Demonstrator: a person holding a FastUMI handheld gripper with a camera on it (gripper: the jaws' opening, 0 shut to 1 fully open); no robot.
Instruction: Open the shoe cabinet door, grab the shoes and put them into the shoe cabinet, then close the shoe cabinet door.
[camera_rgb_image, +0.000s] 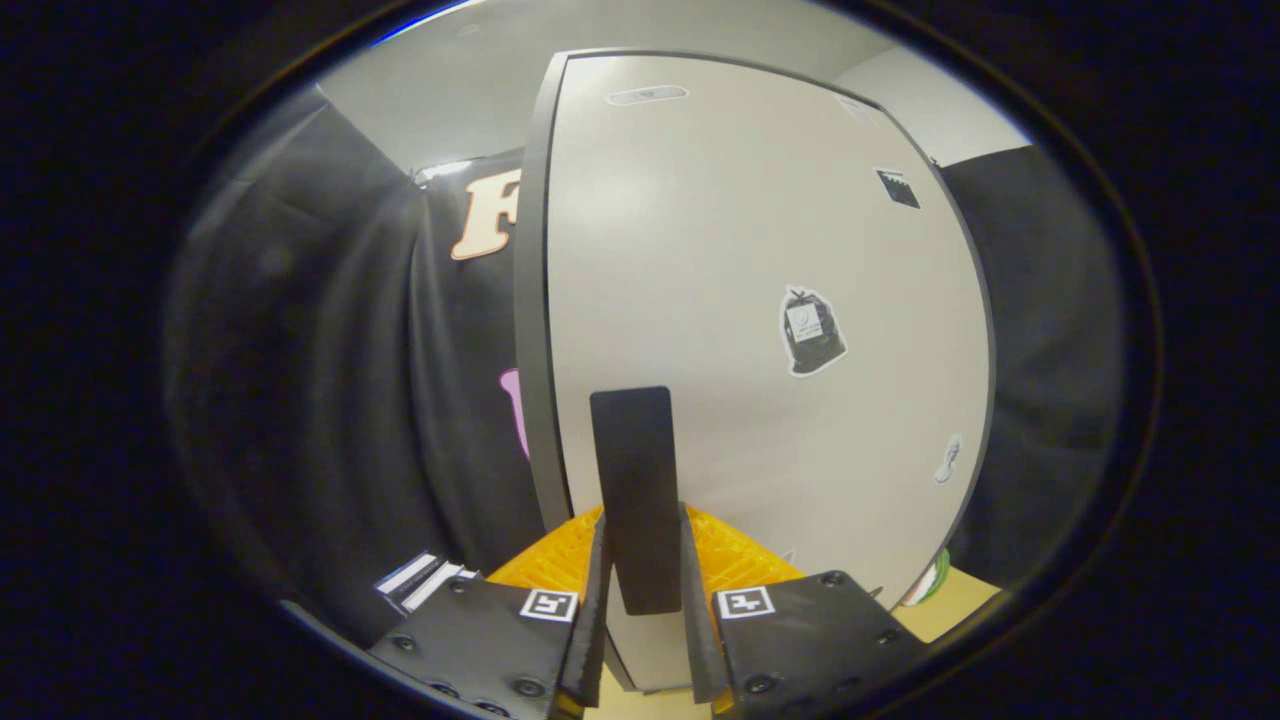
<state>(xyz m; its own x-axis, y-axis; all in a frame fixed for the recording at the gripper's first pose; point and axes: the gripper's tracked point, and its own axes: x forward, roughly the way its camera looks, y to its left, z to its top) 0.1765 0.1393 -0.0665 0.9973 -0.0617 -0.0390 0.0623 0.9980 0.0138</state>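
The shoe cabinet door (740, 260) is a pale panel with a dark rim, standing close in front of me. A black upright handle (633, 470) is fixed near its left edge. My gripper (642, 545) has one finger on each side of the handle's lower part, and both press against it. At the cabinet's lower right corner, a green and white object (932, 580) peeks out; it may be a shoe, but I cannot tell.
Stickers dot the door, among them a black bag-shaped one (810, 332). Black cloth hangs left (330, 400) and right of the cabinet. A tan wooden surface (955, 600) lies below on the right. Small white items (420, 580) sit by the left finger.
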